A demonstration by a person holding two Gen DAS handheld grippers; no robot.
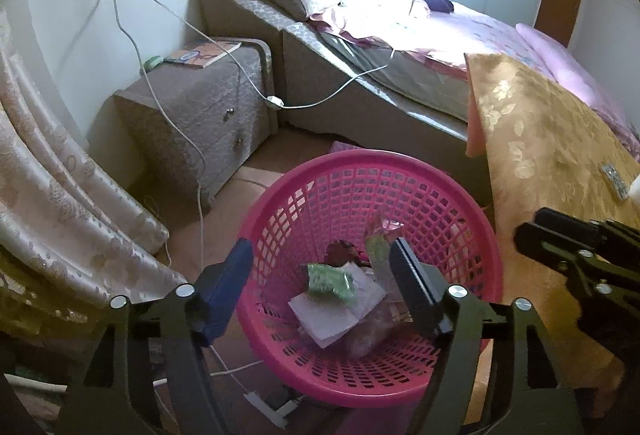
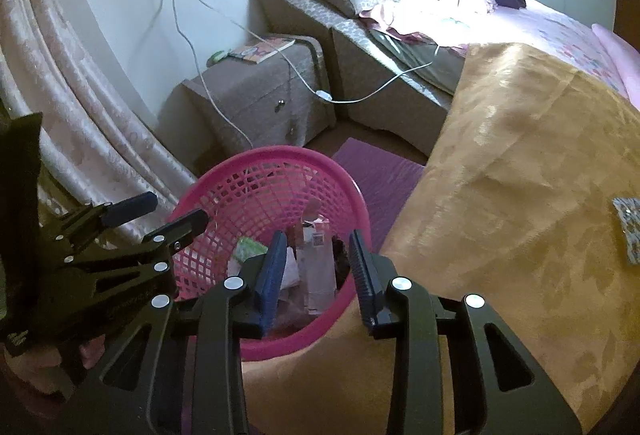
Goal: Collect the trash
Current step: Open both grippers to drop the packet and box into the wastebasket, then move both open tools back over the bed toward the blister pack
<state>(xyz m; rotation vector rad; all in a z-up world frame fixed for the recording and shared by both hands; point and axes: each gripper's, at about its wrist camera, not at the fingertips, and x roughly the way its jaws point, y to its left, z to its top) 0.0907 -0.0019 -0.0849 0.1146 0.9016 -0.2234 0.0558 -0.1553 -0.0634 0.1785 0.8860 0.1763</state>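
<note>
A pink mesh basket [image 1: 452, 219] stands on the floor beside the table, with trash in its bottom: a green wrapper [image 1: 330, 281], white paper [image 1: 340, 315] and a clear plastic bottle [image 2: 318, 263] leaning against the wall. My left gripper [image 1: 320, 267] hangs open over the basket's mouth with nothing between its fingers; the green wrapper lies below the gap. In the right wrist view the left gripper [image 2: 168, 213] sits at the basket's [image 2: 256, 171] left rim. My right gripper [image 2: 318, 261] is over the near rim, jaws narrowly apart, pads clear of the bottle seen beyond them.
A table under a gold floral cloth [image 1: 560, 139] rises right of the basket, with a remote [image 1: 614, 179] on it. A nightstand [image 1: 200, 107], bed [image 1: 400, 75] and curtain [image 1: 60, 195] lie behind and left. Cables and a power strip [image 1: 272, 401] lie on the floor.
</note>
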